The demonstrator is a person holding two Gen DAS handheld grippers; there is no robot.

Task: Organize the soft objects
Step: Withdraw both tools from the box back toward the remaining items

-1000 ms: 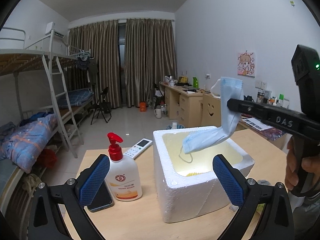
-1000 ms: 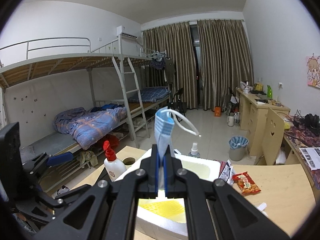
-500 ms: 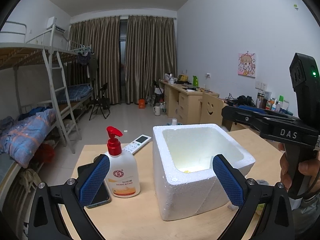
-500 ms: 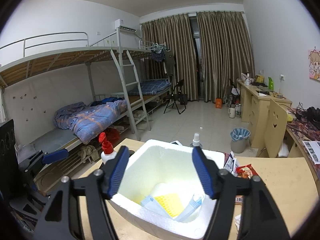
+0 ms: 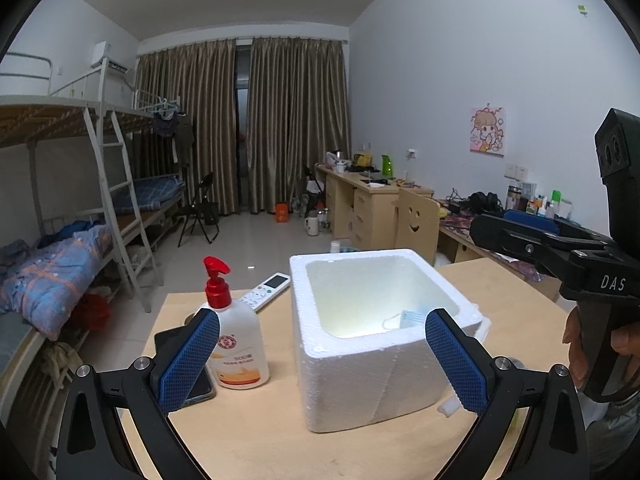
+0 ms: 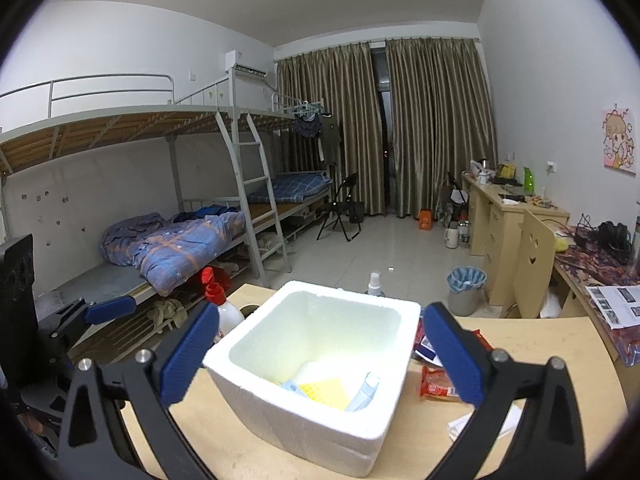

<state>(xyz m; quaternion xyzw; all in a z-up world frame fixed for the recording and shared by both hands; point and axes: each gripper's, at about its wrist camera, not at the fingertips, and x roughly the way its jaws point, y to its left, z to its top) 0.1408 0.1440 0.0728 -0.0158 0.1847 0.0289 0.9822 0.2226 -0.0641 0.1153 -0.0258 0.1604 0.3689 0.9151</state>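
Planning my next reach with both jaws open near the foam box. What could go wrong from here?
1. The foam box looks light; a jaw catching its rim could shove or tip it, spilling the face mask inside.
2. The pump bottle stands close beside the left gripper; a sideways swing could topple it onto the phone.
3. The snack packet lies right by the right gripper and could get swept off.
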